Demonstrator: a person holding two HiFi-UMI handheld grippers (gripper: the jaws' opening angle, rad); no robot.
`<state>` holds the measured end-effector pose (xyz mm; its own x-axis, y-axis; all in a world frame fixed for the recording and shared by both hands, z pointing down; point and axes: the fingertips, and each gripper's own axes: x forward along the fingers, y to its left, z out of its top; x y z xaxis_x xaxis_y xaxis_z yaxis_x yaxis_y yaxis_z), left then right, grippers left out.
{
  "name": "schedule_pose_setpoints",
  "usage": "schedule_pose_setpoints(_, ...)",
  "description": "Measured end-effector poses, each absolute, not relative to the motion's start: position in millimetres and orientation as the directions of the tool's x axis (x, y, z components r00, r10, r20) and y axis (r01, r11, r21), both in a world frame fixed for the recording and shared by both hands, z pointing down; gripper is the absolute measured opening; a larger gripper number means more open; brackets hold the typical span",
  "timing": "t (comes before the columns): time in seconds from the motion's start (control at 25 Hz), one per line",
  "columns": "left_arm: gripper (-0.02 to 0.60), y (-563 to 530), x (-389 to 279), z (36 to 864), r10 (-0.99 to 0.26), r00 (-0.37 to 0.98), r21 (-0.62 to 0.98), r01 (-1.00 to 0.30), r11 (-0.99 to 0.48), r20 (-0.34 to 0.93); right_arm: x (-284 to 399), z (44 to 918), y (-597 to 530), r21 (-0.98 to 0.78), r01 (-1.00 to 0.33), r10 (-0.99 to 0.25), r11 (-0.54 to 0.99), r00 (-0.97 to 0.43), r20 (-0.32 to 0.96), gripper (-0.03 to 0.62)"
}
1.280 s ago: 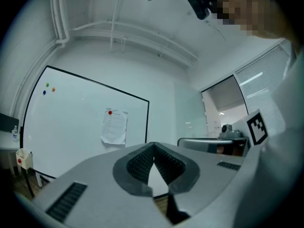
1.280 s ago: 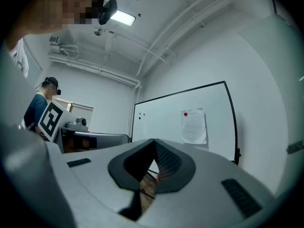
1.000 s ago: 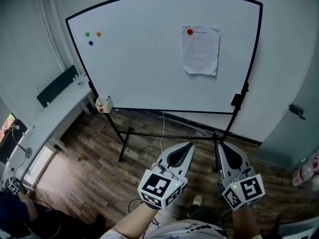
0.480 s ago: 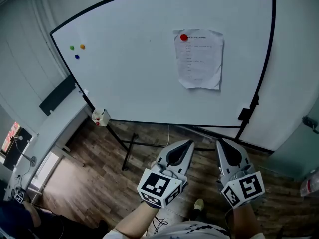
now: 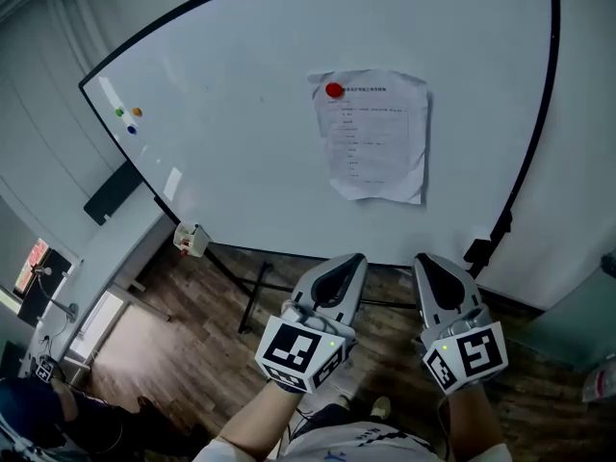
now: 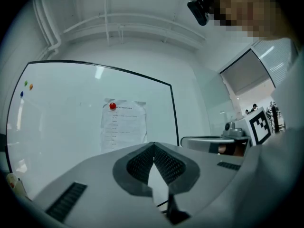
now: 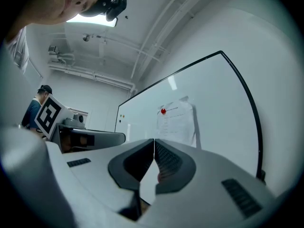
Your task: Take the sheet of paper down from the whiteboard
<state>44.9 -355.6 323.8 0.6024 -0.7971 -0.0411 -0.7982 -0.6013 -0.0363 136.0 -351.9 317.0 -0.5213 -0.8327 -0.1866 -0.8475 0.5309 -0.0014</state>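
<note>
Though illegibly small, print across the sheet of paper.

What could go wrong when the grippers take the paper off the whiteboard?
Only one red magnet, at the top left corner, holds the paper; a pull on the paper could tear it or drop the magnet. The left gripper and the right gripper are shut, so they might push and crease the paper unless opened first.
</note>
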Motion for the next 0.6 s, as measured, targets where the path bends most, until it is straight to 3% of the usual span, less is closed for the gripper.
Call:
schedule_pose_setpoints(0.24, 0.012, -410.2, 39.8, 309.2, -0.806, 0.587, -0.084, -0.809, -0.581, -0.08, 139.0, 313.3, -400.0, 0.025, -0.859, -0.843, 0.511, -0.507, -0.182, 0.012)
schedule_pose_setpoints(0.6, 0.012, -497.7, 24.0, 240.2, -0.786, 0.57, -0.205, -0.821, -0.533, -0.24, 145.3, 298.6, -477.0, 0.061, -0.911, -0.894, 0.409, -0.413, -0.175, 0.014)
